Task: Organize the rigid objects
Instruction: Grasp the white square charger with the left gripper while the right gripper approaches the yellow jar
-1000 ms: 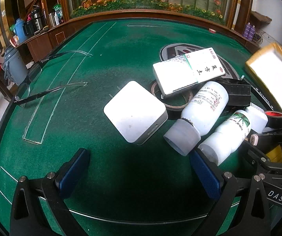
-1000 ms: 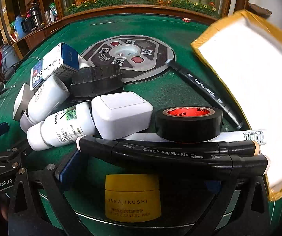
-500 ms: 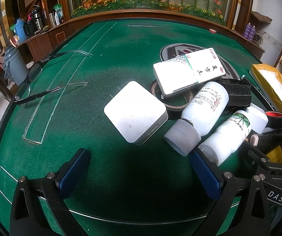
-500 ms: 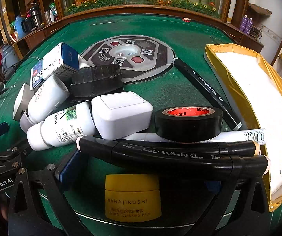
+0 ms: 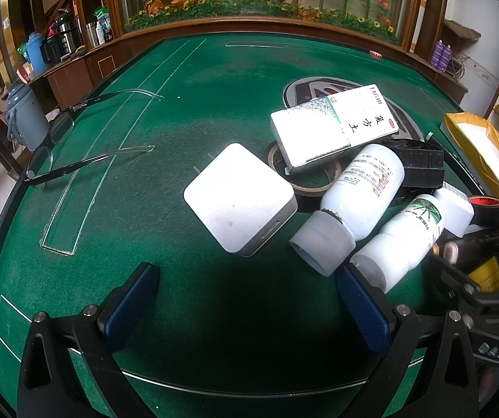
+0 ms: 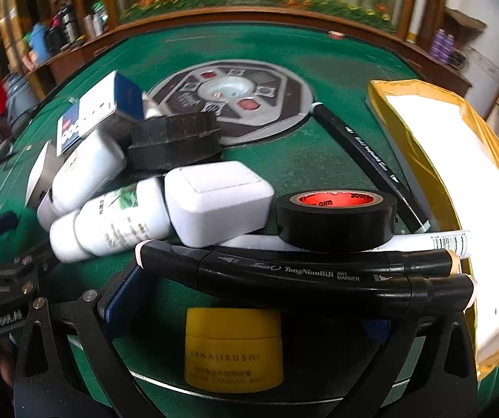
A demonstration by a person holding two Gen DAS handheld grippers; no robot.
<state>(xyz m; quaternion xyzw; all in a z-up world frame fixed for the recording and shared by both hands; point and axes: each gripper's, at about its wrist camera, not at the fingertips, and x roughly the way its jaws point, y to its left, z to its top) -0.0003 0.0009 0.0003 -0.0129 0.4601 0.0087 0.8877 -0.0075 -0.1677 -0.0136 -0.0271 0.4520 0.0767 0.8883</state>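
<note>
My left gripper (image 5: 247, 304) is open on the green felt, just short of a white charger (image 5: 239, 198). Two white bottles (image 5: 357, 202) (image 5: 402, 240) lie at its right finger (image 5: 364, 310), with a medicine box (image 5: 333, 129) behind them. My right gripper (image 6: 249, 303) is open too. A yellow jar (image 6: 233, 348) stands between its arms, and two black markers (image 6: 301, 271) lie across in front of its pads. Past them sit black tape (image 6: 336, 219), a white case (image 6: 218, 202) and a black round lid (image 6: 174, 139).
A shallow box with yellow-taped edges (image 6: 420, 160) lies at the right, a third marker (image 6: 371, 163) beside it. Glasses (image 5: 57, 139) rest near the table's left edge. A brown tape ring (image 5: 305, 181) sits under the medicine box. The round centre panel (image 6: 228, 90) is farther back.
The yellow-edged box, raised and close to the right camera a second ago, has come down flat on the table at the right. Both grippers have stayed nearly still; the right view is slightly blurred.
</note>
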